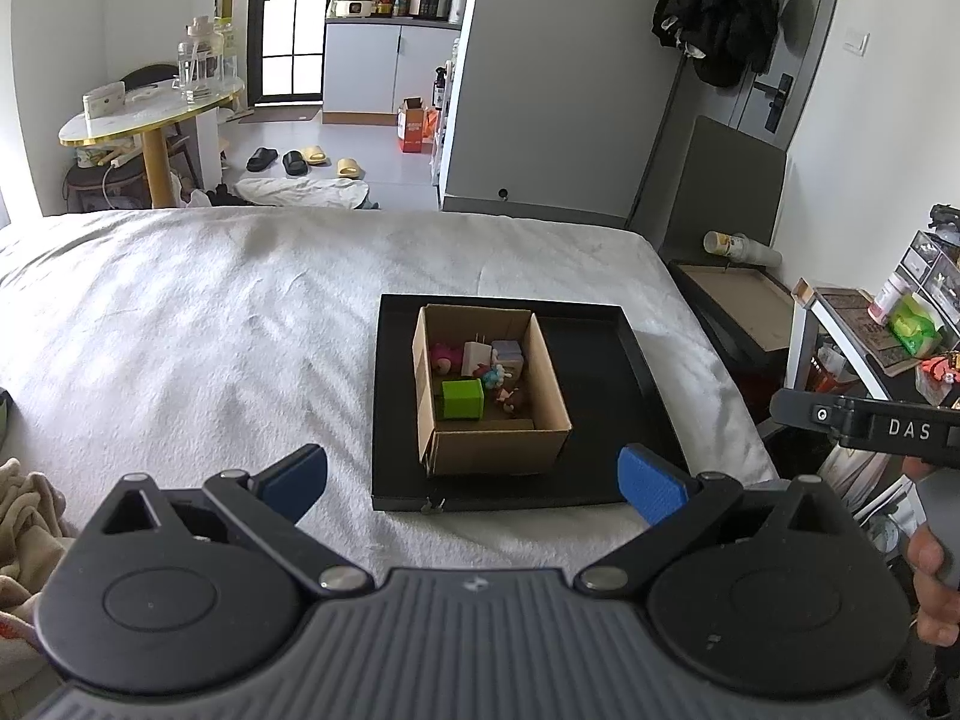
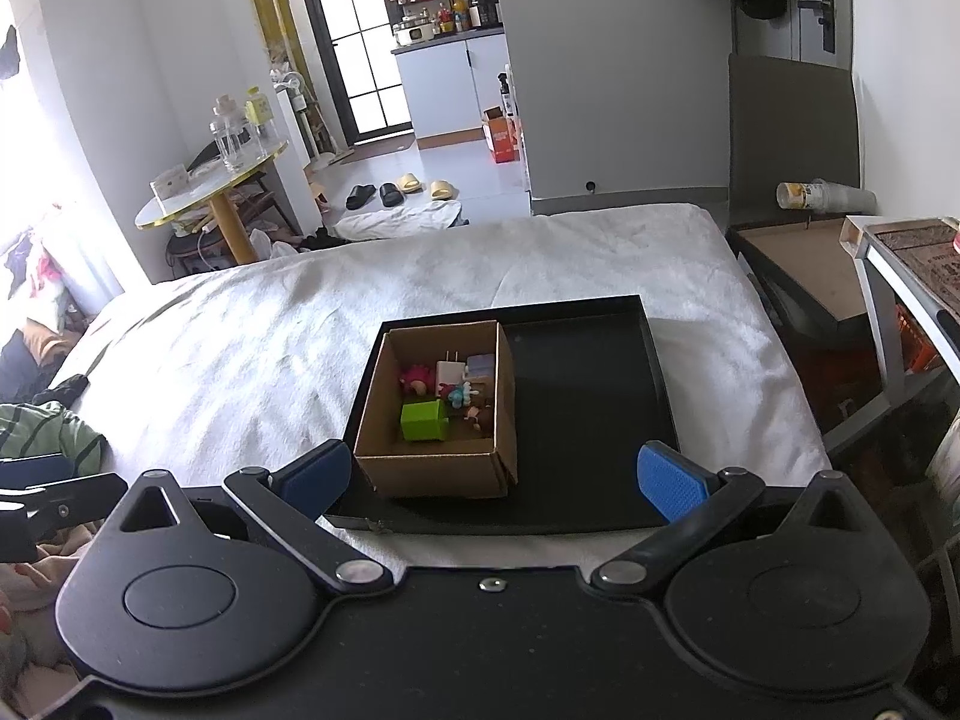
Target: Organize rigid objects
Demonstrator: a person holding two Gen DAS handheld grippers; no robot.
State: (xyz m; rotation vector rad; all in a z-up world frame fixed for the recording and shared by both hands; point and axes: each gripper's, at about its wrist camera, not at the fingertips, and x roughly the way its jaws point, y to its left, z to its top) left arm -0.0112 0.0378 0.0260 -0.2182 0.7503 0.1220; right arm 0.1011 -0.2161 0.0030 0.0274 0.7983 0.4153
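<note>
Bedroom: white bedspread bears black tray with cardboard box; both grippers gape empty.

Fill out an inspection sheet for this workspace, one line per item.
Surface: bed in white cover; black tray lies on it.
Job's things: cardboard box in tray's left part holds green block, white plug, small toys.
Clutter: clothes at bed's left edge.
Grippers: left gripper and right gripper open, empty.
Cables: nothing seen.
Surroundings: round table, slippers, kitchen beyond.
</note>
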